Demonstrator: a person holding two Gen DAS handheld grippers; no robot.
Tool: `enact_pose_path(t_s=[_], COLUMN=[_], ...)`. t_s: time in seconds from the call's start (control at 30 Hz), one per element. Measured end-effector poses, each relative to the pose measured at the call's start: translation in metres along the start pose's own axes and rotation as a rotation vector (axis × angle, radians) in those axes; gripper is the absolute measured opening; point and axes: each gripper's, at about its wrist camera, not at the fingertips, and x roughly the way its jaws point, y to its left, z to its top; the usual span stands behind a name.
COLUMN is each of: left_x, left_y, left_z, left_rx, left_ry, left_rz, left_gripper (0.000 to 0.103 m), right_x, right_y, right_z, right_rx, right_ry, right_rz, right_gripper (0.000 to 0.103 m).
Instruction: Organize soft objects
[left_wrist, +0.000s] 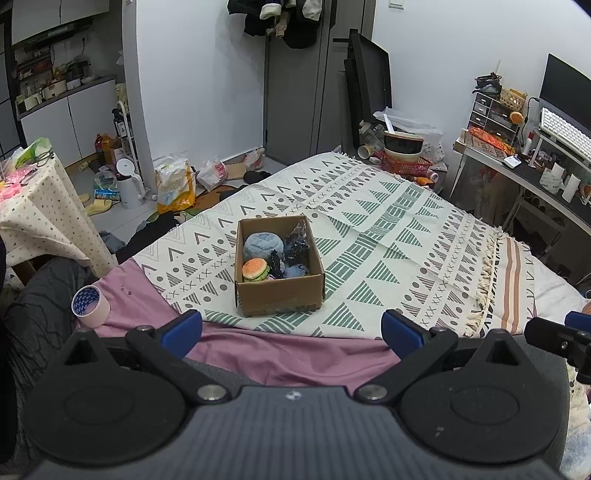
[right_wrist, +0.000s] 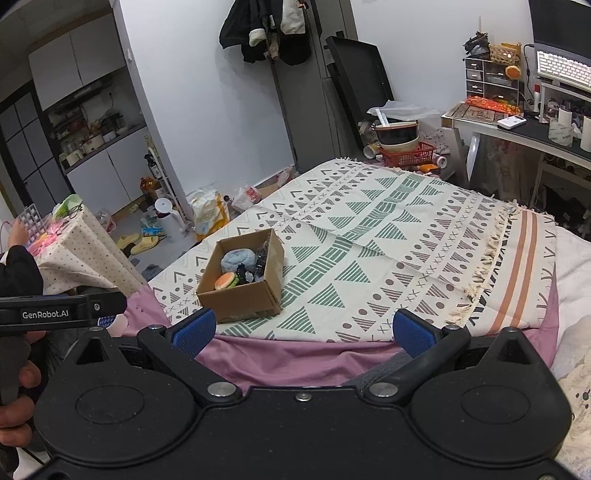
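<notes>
A brown cardboard box (left_wrist: 280, 295) (right_wrist: 236, 301) sits on the patterned blanket (left_wrist: 369, 236) (right_wrist: 369, 240) covering the bed. Inside lie a plush burger (left_wrist: 255, 269) (right_wrist: 226, 281), a grey-blue fluffy toy (left_wrist: 263, 244) (right_wrist: 238, 258) and some dark soft items (left_wrist: 297, 245) (right_wrist: 260, 258). My left gripper (left_wrist: 291, 330) is open, held back at the bed's near edge, nothing between its blue pads. My right gripper (right_wrist: 304, 328) is open too, nothing in it, also short of the box. The left gripper's body (right_wrist: 62, 306) shows at the left of the right wrist view, held by a hand (right_wrist: 14, 402).
A roll of tape (left_wrist: 90, 301) lies on the purple sheet (left_wrist: 295, 354) at the near left. A small cloth-covered table (left_wrist: 44, 206) stands left of the bed. A desk (left_wrist: 535, 173) with a keyboard stands at the right. Bags, slippers and bottles litter the floor (left_wrist: 147, 192).
</notes>
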Motion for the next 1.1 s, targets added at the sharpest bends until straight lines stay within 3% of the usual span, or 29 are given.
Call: enact_pose_path(t_s=[1.1], left_x=[-0.008], left_y=[-0.017], left_z=[0.000], left_rx=[0.024], left_ry=[-0.025], left_rz=[-0.037], left_gripper=[0.102], right_x=[-0.009], right_y=[-0.011], right_z=[-0.005], right_rx=[0.005], right_ry=[-0.037], right_rz=[-0.053], right_gripper=[0.103])
